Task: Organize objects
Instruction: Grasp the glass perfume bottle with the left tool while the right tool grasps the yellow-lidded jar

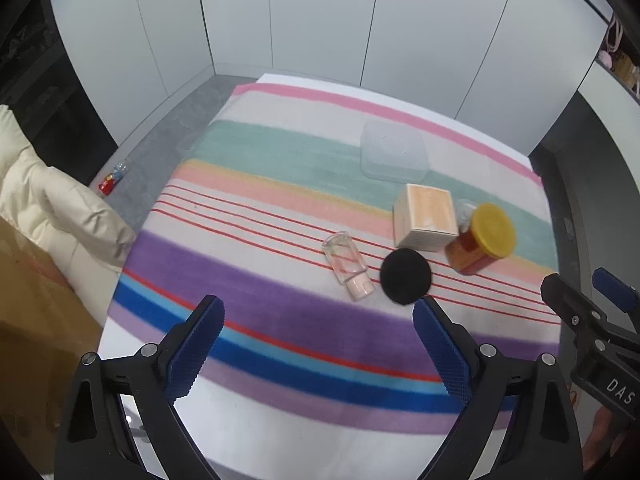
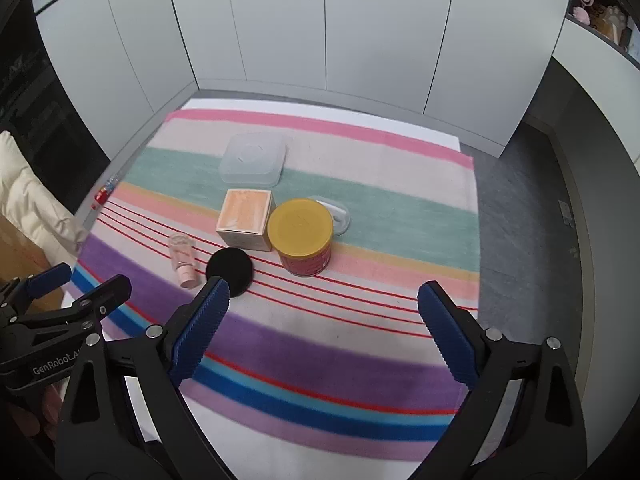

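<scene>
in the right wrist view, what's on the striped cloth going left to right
clear bottle with pink cap → black round disc → peach box → yellow-lidded jar. The clear lidded container sits farther back, above the box, so I leave it out.

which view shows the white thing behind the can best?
Right wrist: the white item pokes out clearly beside the can. In the left wrist view, the can and box hide nearly all of it.

Black gripper (image 1: 318, 312) frames, blue ribbed pads (image 2: 452, 336), silver screws
</scene>
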{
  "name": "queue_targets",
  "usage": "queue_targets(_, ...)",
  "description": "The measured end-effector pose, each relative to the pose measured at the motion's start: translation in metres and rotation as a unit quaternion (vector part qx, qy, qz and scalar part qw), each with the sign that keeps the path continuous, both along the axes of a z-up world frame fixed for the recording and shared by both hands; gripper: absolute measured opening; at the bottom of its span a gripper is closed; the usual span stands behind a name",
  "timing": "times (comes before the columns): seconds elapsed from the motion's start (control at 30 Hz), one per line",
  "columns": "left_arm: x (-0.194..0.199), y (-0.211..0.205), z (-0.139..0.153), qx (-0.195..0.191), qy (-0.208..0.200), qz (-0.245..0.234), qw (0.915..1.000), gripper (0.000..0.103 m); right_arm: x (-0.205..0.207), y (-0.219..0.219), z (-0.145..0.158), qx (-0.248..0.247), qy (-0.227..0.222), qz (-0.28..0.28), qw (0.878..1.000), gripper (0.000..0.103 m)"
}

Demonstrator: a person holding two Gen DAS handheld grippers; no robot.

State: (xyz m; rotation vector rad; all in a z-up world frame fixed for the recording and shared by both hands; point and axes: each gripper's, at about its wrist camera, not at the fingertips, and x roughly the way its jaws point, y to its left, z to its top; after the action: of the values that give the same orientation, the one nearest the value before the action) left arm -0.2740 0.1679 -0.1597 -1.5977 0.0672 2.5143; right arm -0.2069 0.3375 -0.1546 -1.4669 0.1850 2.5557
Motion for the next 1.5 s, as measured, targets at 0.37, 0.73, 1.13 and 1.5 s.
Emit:
queue_targets(0.37,-0.035,0.009,-0.049,0.003,-0.036,-0.001,0.9994,0.088,-0.033,0.005,-0.05,-0.009,-0.024,0.001,1.0,0.095)
queue_targets(0.73,-0.058,0.019,-0.08,0.013,-0.06,0.005,0.9981,0.084,-0.061,0.004,-0.08,-0.014,-0.034,0.011,0.999,0.088)
queue_targets(1.13,-0.065,0.031,-0.084,0.004,-0.05,-0.004,0.9987,0.057,-0.076,0.008,-0.097,-0.026,-0.039,0.003,0.999,0.068)
queue_targets(1.5,-0.07,0.024,-0.075,0.023,-0.068,-0.016,0.9973,0.028,-0.066,0.006,-0.085,-0.026,-0.031,0.004,0.999,0.057)
